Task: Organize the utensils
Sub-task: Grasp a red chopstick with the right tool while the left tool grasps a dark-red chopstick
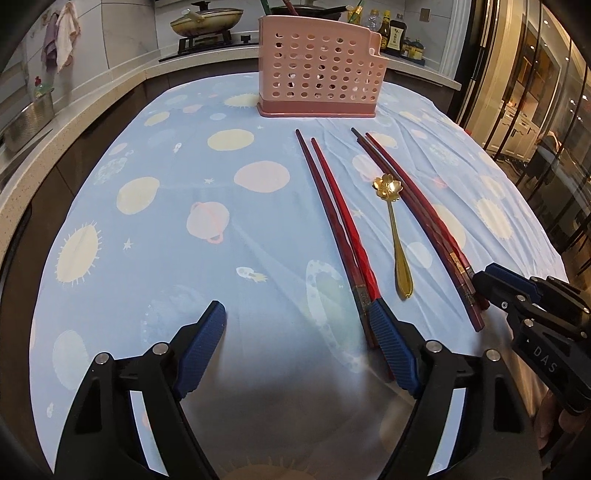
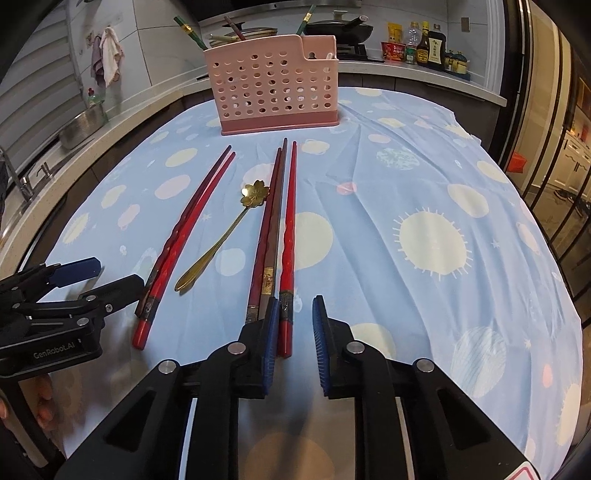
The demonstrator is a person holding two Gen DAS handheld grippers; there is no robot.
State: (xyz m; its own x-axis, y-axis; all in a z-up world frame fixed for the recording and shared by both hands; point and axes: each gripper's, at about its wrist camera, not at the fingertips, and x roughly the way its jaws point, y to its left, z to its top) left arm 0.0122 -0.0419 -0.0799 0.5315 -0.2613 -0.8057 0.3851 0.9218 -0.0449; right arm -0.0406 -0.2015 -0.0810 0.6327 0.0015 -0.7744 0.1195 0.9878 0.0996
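A pink perforated utensil holder (image 1: 321, 70) (image 2: 275, 81) stands at the far end of the table with some utensils in it. On the cloth lie a left pair of red chopsticks (image 1: 334, 206) (image 2: 184, 236), a gold flower-bowl spoon (image 1: 395, 232) (image 2: 225, 236), and a right group of three chopsticks (image 1: 417, 214) (image 2: 279, 229). My left gripper (image 1: 295, 325) is open; its right finger rests by the left pair's handle ends. My right gripper (image 2: 293, 314) is open, its jaws standing either side of the rightmost red chopstick's handle end.
A blue planet-print cloth (image 1: 166, 229) (image 2: 424, 206) covers the table. Behind it runs a kitchen counter with a stove and pans (image 1: 207, 22), sauce bottles (image 2: 428, 44), a metal bowl (image 2: 81, 125) and hanging towels. Glass doors stand at the right.
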